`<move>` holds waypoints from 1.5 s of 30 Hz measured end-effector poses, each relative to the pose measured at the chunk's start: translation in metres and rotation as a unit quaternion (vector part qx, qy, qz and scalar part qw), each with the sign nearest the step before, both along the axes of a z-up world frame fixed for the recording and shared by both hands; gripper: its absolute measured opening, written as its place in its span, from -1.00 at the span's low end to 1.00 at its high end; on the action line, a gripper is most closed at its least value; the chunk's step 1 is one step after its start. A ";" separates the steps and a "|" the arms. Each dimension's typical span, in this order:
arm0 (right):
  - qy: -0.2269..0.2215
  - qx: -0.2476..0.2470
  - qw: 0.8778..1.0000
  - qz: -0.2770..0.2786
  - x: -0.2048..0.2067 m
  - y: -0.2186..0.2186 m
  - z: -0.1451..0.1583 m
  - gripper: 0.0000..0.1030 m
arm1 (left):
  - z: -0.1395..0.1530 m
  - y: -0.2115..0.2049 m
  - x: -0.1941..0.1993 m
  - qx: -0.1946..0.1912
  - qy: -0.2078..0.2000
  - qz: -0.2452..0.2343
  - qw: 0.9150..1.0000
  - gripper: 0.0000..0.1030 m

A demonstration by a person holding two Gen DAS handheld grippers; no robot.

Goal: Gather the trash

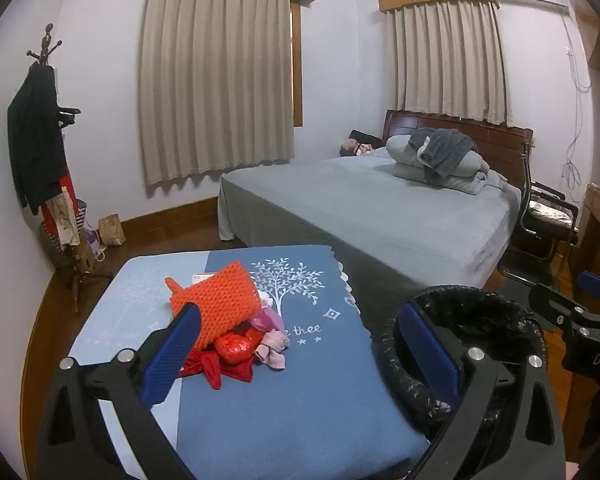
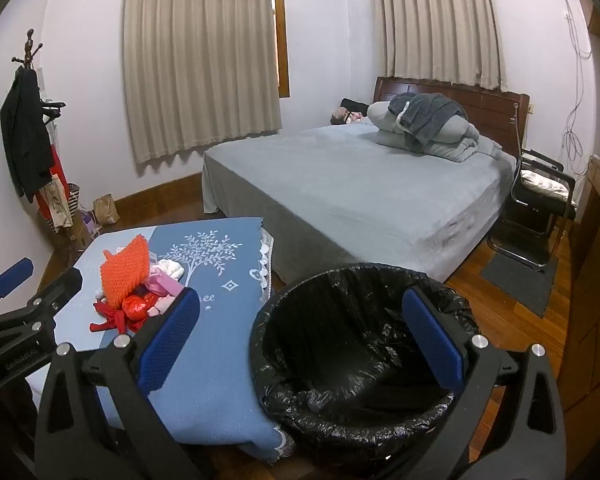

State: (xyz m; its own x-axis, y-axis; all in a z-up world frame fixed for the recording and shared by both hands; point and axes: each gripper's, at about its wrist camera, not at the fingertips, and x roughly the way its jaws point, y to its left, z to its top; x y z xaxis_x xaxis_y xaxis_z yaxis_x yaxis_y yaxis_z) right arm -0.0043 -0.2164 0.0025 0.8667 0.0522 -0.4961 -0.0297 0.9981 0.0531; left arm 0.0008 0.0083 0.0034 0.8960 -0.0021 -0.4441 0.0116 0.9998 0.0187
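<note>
A pile of trash lies on a table with a blue cloth (image 1: 300,400): an orange foam net (image 1: 216,300), a shiny red wrapper (image 1: 236,346), red ribbon and pinkish scraps (image 1: 272,350). My left gripper (image 1: 300,356) stands open just short of the pile, nothing between its blue pads (image 1: 172,356). To the right of the table stands a bin lined with a black bag (image 2: 360,344). My right gripper (image 2: 304,340) hangs open above the bin's mouth, empty. The pile (image 2: 136,292) shows at the left of the right wrist view, with the left gripper's (image 2: 40,276) fingers beside it.
A bed with a grey cover (image 2: 360,192) and folded bedding fills the room behind the table. A coat stand (image 1: 44,152) with clothes and bags stands at the left wall. A black chair (image 2: 540,200) and a wooden cabinet (image 2: 596,280) are at the right.
</note>
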 end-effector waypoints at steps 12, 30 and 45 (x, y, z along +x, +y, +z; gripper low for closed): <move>0.002 0.001 1.000 0.001 0.000 0.000 -0.001 0.91 | -0.001 -0.002 -0.002 0.003 -0.002 -0.001 1.000 0.89; 0.003 0.001 1.000 0.001 0.000 0.001 -0.002 0.91 | -0.002 -0.002 0.001 0.000 -0.001 0.003 1.000 0.89; 0.004 0.000 1.000 0.001 0.001 0.002 -0.002 0.91 | -0.003 -0.004 0.001 0.000 0.000 0.003 1.000 0.89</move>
State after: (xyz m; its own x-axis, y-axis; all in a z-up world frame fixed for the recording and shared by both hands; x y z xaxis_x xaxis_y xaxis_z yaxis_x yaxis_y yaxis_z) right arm -0.0036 -0.2147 0.0002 0.8621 0.0550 -0.5038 -0.0319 0.9980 0.0543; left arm 0.0016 0.0047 0.0008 0.8958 0.0028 -0.4444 0.0063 0.9998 0.0189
